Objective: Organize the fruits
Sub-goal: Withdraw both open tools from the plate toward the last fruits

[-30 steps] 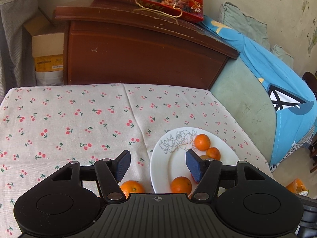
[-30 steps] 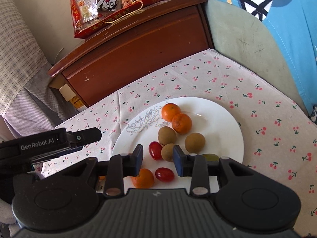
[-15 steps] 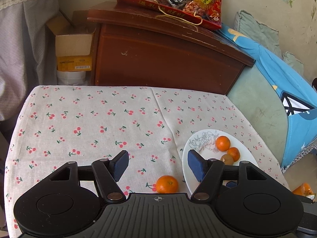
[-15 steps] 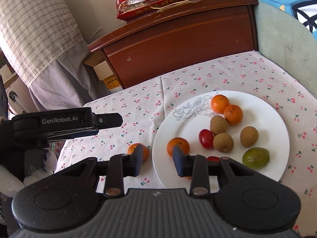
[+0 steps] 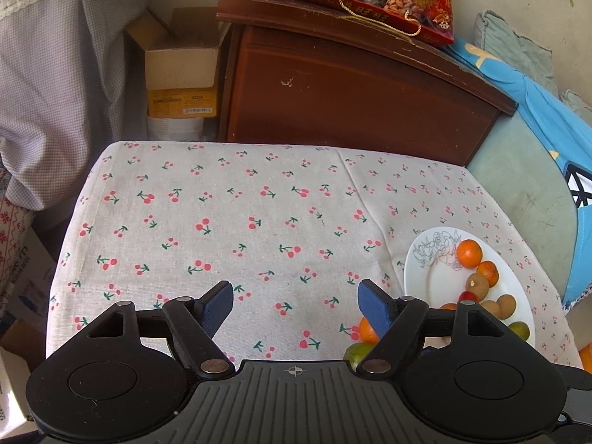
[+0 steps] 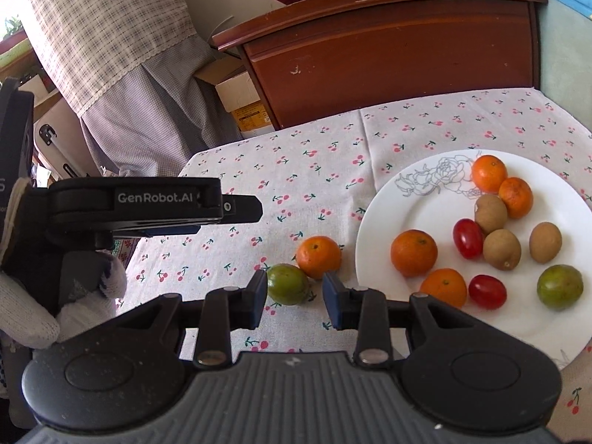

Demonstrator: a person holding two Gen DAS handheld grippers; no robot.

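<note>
Fruit, round green one (image 6: 288,284) touching orange tangerine (image 6: 319,257)

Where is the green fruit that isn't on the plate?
In the right wrist view, the green fruit lies on the tablecloth, left of the plate, touching an orange.

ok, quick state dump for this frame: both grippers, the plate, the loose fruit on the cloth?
left gripper: open, empty, jaws just been opening
right gripper: open, narrow gap, nothing held
plate: on the cloth, holds oranges, brown fruits, red tomatoes, one green fruit
loose orange: on the cloth, off the plate
loose green fruit: on the cloth beside the loose orange, just ahead of the right gripper
cardboard box: flaps open
</note>
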